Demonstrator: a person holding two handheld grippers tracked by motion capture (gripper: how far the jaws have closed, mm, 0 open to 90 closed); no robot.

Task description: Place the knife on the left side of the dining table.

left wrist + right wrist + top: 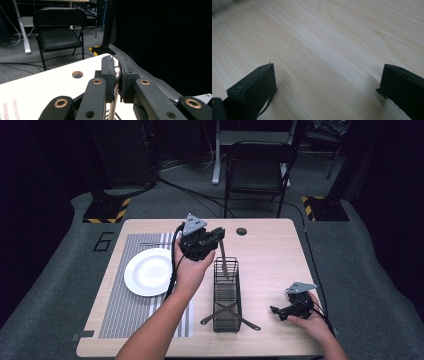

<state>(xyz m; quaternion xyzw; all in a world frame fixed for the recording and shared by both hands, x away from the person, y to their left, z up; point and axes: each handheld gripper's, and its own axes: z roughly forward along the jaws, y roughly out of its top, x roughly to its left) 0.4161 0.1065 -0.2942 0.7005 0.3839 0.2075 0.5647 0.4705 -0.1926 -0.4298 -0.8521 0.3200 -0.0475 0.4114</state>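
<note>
Above the middle of the wooden worktop (270,255), the left hand-held gripper (216,236) is clamped on the handle end of a knife (224,260). The knife hangs down from the jaws with its lower part inside the far end of a black wire basket (227,295). In the left gripper view the two black jaws press from both sides on the knife's shiny metal handle (116,82). Two more pieces of cutlery lie crossed in the near end of the basket, their handles (250,324) sticking out past its sides. The basket stands lengthwise near the centre of the worktop. To its left a white plate (148,272) sits on a striped mat (131,290). The person's left hand (192,267) holds the gripper body from below.

Near the right front corner of the worktop, the right hand-held gripper (276,312) rests low with its jaws spread wide apart and nothing between them; the right gripper view shows bare wood between the two pads. It is well apart from the basket. A folding chair (257,167) stands on the floor beyond the worktop.
</note>
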